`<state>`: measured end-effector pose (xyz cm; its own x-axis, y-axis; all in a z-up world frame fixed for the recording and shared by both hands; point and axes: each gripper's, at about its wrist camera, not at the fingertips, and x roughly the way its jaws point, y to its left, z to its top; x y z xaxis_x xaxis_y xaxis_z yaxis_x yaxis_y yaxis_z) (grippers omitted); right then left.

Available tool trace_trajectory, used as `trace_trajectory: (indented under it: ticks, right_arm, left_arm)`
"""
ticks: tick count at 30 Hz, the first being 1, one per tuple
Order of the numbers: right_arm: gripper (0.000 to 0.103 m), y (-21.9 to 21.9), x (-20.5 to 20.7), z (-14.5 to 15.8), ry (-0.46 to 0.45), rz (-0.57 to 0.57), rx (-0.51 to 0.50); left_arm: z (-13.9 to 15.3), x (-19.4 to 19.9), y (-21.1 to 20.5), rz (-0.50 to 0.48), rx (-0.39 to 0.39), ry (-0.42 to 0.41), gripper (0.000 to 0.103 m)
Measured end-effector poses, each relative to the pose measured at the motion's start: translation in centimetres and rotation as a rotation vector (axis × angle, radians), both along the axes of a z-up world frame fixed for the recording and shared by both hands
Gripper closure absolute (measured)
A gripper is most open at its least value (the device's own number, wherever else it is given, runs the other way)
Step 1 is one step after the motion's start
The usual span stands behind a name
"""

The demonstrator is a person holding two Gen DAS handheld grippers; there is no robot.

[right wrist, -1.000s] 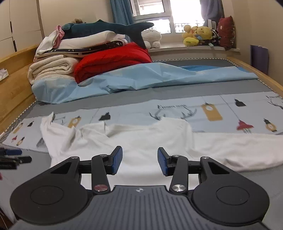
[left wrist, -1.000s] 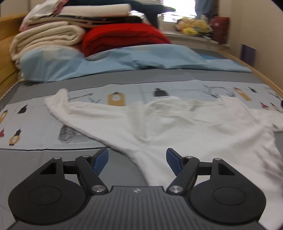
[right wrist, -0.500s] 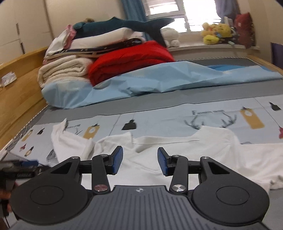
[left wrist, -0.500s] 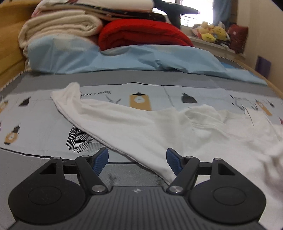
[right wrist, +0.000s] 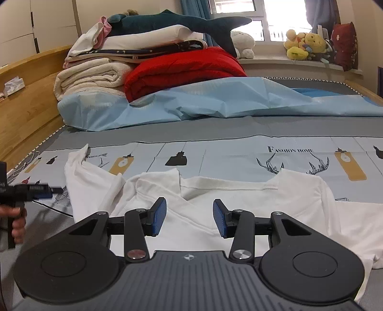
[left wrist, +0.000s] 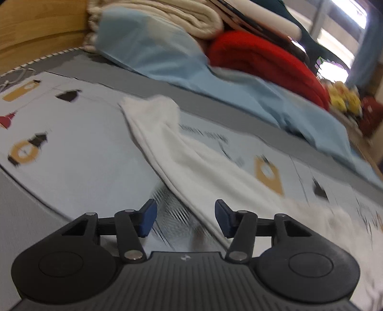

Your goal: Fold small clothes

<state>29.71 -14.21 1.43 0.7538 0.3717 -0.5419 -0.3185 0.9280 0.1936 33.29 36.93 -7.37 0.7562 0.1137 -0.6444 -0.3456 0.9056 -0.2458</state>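
A white T-shirt (right wrist: 215, 198) lies spread and rumpled on the patterned bedsheet (right wrist: 239, 153), collar away from me. My right gripper (right wrist: 189, 220) is open and empty, low over the shirt's chest. My left gripper (left wrist: 185, 220) is open and empty, tilted, at the shirt's left side near the long white sleeve (left wrist: 167, 143); its right finger is over the sleeve's edge. The left gripper also shows in the right wrist view (right wrist: 51, 190), held by a hand at the far left beside the sleeve.
A light blue sheet (right wrist: 215, 100) lies bunched behind the shirt. Stacked cream towels (right wrist: 91, 79), a red quilt (right wrist: 184, 69) and a plush shark (right wrist: 177, 21) stand at the headboard end. A wooden bed rail (right wrist: 26, 112) runs along the left. Plush toys (right wrist: 306, 45) sit on the windowsill.
My left gripper has swung left and tilted, coming down close to the sleeve. My right gripper has moved nearer to the collar. Both stay open.
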Motion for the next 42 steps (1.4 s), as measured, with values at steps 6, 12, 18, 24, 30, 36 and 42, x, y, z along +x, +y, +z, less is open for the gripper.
trace_trajectory:
  ticks: [6,12,18,24,30,36,42]
  right_arm:
    - [0.058,-0.6,0.4,-0.8,0.021,-0.012,-0.013]
    - [0.058,-1.1,0.7,-1.4,0.037,-0.008,-0.037]
    - [0.058,-1.7,1.0,-2.1,0.068,-0.049,-0.087]
    - [0.058,-3.1,1.5,-3.4,0.17,-0.126,-0.203]
    - [0.058,-6.3,1.3,-2.8,0.207,-0.204,-0.125]
    - [0.058,-8.4,0.8,-1.6,0.191,-0.242,-0.065]
    - [0.062,-10.4,0.9,-0.5,0.181,-0.301,0.003]
  left_arm:
    - [-0.4,5.0,6.0,0.1,0.001,-0.021,0.043]
    - [-2.1,10.6,9.7,0.164,-0.034,0.036,0.046]
    - [-1.1,11.2,8.4,0.122,0.089,0.094,0.098]
    - [4.9,3.3,6.8,0.259,0.128,0.052,0.098]
    - [7.1,-2.7,6.7,0.358,0.119,0.102,0.099]
    - [15.5,-4.3,-5.5,0.173,0.235,-0.096,0.099]
    - [16.8,-5.9,-25.0,-0.167,0.241,-0.204,0.099]
